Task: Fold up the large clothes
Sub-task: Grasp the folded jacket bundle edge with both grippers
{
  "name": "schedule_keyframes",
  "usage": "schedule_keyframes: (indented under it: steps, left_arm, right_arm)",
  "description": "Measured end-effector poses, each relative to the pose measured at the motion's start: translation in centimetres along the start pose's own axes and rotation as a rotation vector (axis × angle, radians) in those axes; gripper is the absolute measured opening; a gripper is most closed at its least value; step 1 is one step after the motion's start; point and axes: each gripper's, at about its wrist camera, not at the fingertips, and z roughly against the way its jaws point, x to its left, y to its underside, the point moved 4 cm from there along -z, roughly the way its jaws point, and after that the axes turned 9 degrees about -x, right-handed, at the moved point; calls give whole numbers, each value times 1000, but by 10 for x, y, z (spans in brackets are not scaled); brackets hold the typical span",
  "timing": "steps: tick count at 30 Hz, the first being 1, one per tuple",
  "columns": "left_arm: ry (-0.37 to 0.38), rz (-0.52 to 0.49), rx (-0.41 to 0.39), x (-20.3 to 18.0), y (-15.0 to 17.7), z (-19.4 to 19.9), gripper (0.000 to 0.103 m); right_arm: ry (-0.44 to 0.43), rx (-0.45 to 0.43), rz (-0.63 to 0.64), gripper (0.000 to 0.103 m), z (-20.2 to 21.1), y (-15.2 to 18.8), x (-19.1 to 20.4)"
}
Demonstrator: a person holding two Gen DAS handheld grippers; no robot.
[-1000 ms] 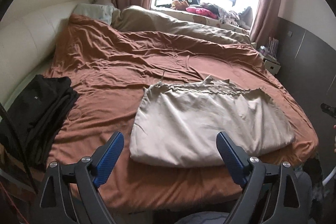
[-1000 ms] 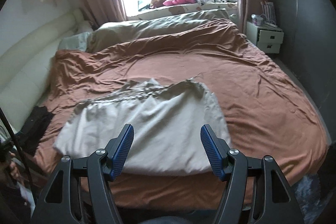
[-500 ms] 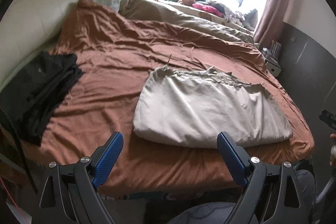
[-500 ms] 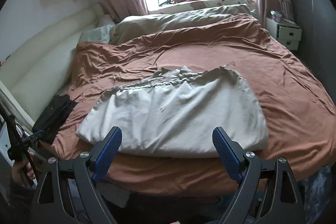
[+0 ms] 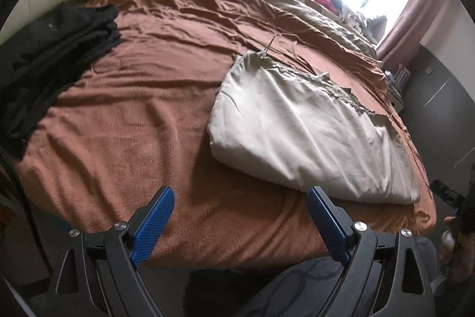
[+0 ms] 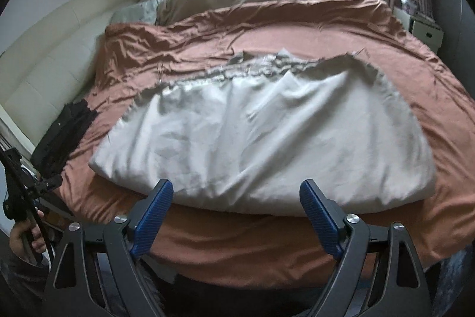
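The right gripper (image 6: 236, 198), empty, is narrowing its jaws just short of the beige garment (image 6: 267, 138)'s near fold on the bed (image 6: 430, 97). The left gripper (image 5: 240, 205) hangs spread, with the garment ahead to its right. Closing early could snag the brown cover (image 5: 133, 124) beneath instead.

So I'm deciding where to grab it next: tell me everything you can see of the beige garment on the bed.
The beige garment looks like thin, lightly creased woven cloth, already folded into a broad flat slab. Its far edge is gathered and frayed-looking, with a thin cord trailing from one corner. It lies on the brown bedspread, near the bed's front edge. Neither gripper touches it.
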Motion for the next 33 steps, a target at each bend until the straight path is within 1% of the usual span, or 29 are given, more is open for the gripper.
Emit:
schedule_keyframes:
  steps: [2, 6, 8, 11, 14, 16, 20, 22, 24, 25, 26, 27, 29, 30, 33]
  left_arm:
    - [8, 14, 11, 3, -1, -7, 91]
    - [18, 42, 33, 11, -2, -23, 91]
    - [31, 71, 43, 16, 0, -29, 91]
    - [48, 99, 60, 21, 4, -37, 91]
    - [52, 123, 72, 29, 3, -43, 91]
    - [69, 150, 74, 33, 0, -47, 91]
    - [90, 187, 72, 33, -8, -55, 91]
    - [111, 205, 84, 30, -11, -63, 91]
    - [112, 217, 97, 28, -12, -71, 90]
    - [107, 229, 108, 27, -13, -77, 88]
    - [100, 243, 120, 27, -13, -83, 84]
    - [93, 259, 130, 28, -13, -88, 82]
    - [88, 313, 152, 31, -12, -99, 75]
    - [79, 334, 161, 32, -11, -104, 74]
    - [67, 341, 168, 30, -12, -113, 73]
  right_arm:
    - [5, 26, 2, 70, -16, 1, 0]
    - [14, 66, 22, 62, -42, 1, 7]
    - [15, 92, 34, 54, -56, 5, 12]
    - [24, 132, 52, 53, -78, 15, 16]
    - [29, 179, 43, 50, -99, 26, 16]
    - [34, 194, 36, 49, -109, 31, 12]
    - [34, 203, 28, 47, -114, 36, 13]
    - [33, 209, 24, 46, -113, 39, 13]
    - [29, 213, 14, 44, -113, 42, 11]
    - [29, 211, 7, 40, -111, 44, 10]
    - [24, 210, -10, 29, -110, 41, 9]
    - [18, 207, -28, 25, -108, 39, 8]
    - [7, 183, -46, 24, -103, 30, 7]
    - [7, 172, -45, 24, -101, 26, 7]
    - [-1, 149, -31, 24, -103, 15, 14]
